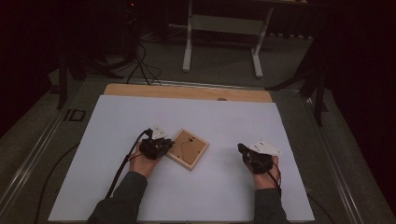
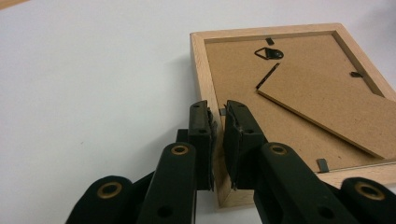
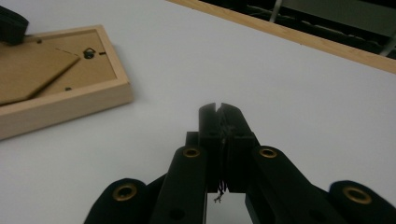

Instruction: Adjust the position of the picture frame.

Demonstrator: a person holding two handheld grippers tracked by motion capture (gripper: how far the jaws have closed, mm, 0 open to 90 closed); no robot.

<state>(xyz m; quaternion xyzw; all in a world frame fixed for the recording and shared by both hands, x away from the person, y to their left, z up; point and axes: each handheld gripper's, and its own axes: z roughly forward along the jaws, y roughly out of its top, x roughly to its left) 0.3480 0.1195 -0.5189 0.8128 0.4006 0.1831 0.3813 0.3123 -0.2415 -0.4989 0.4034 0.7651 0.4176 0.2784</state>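
Tongs, left (image 2: 218,122), nearly closed astride the frame (image 2: 280,93) rail; right tongs (image 3: 219,112) pressed together; we pinch squarely

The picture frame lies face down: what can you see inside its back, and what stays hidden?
Inside the picture frame sit a brown backing board, hanger and a stand flap. The flap covers some board; the front is hidden.

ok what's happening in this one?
A person works on a wooden picture frame lying back-up on a white table sheet. The left gripper straddles the frame's near rail with a narrow gap between its jaws, at a small metal tab. The right gripper is shut, apart from the frame. The stand flap lies on the backing.
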